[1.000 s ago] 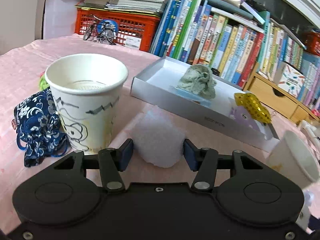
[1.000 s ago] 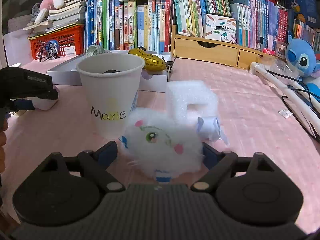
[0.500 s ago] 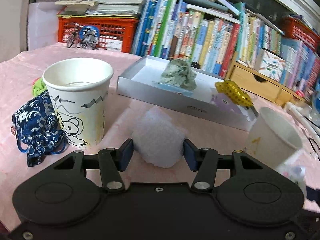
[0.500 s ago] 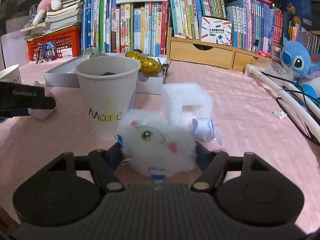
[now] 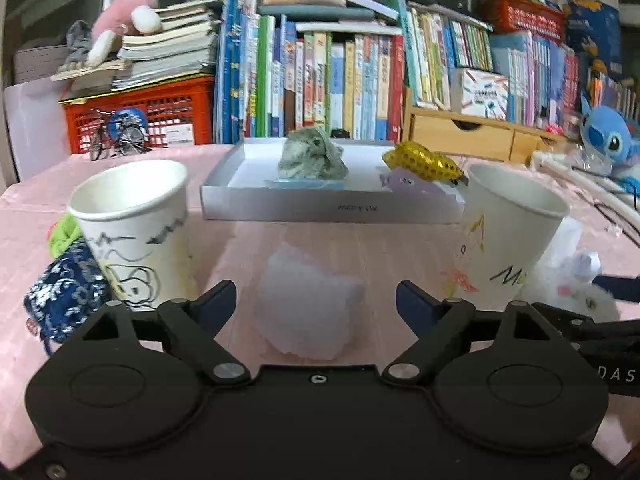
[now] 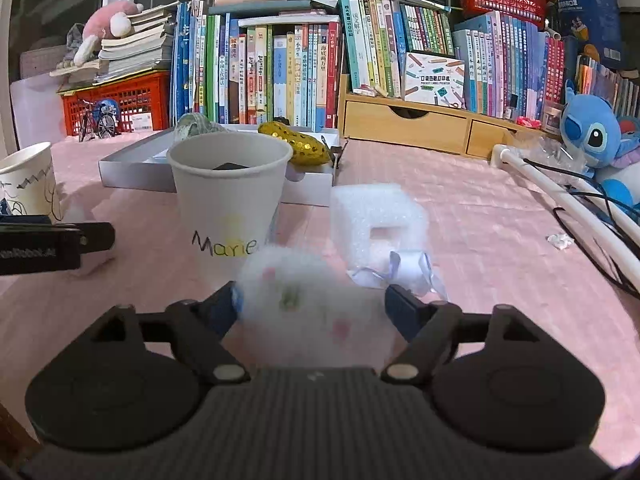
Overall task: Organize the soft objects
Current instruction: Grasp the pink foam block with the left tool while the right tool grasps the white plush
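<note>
My left gripper (image 5: 316, 304) opening off white foam lump (image 5: 310, 306) beside doodled cup (image 5: 134, 232) for regrasp; right gripper (image 6: 310, 306) opening, fluffy white plush (image 6: 308, 312) loose between.

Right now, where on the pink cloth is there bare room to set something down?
Free: the pink tablecloth between the white foam block and white pipe. Crowded: around the "Marie" paper cup, fluffy white toy and grey box tray.

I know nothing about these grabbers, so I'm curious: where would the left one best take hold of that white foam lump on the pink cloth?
Probably across its wide middle. The white foam lump already lies on the pink cloth between the left gripper, whose jaws are opening with gaps either side. Closing straight in from the near side should work; it sits clear of both cups.
</note>
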{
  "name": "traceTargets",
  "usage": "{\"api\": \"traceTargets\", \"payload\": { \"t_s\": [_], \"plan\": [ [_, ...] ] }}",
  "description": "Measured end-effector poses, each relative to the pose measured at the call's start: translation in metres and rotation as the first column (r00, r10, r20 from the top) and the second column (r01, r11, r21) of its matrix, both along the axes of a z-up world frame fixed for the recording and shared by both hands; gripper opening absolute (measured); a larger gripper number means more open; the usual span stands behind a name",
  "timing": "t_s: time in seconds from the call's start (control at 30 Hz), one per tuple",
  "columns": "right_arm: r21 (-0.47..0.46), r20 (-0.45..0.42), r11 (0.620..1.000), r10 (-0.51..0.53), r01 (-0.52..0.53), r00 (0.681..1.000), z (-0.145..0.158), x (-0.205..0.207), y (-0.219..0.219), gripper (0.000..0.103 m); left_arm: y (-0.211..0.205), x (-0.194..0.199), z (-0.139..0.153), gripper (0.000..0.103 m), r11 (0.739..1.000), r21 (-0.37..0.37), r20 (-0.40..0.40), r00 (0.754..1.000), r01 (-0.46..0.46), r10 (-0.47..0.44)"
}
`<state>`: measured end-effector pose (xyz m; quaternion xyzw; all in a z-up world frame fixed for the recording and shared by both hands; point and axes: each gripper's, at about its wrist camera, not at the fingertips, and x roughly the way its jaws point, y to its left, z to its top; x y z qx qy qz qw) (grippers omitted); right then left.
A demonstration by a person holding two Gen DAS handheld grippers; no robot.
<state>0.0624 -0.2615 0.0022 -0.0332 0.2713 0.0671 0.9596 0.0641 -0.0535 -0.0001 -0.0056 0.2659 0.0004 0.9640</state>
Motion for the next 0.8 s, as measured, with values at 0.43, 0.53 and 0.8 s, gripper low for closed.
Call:
{"api": "traceTargets", "payload": {
  "t_s": [0.43, 0.53, 0.8],
  "plan": [
    [-0.041, -0.053, 0.999, 0.002, -0.004, 0.999, -0.01, 0.008, 0.012, 0.095, 0.003, 0.019, -0.013, 0.07, 1.0, -0.005, -0.086, 0.996, 0.031, -0.031],
    [-0.002, -0.069, 1.0, -0.002, 0.001, 0.998, -0.01, 0.009, 0.008, 0.088, 0.002, 0.017, -0.013, 0.056, 0.999, 0.022, -0.079, 0.996, 0.034, -0.032],
    [-0.005, -0.06, 1.0, -0.012, 0.011, 0.998, -0.006, 0.001, 0.008, 0.073, 0.006, 0.017, 0.0, 0.051, 0.998, 0.008, -0.076, 0.995, 0.058, -0.057]
  ]
}}
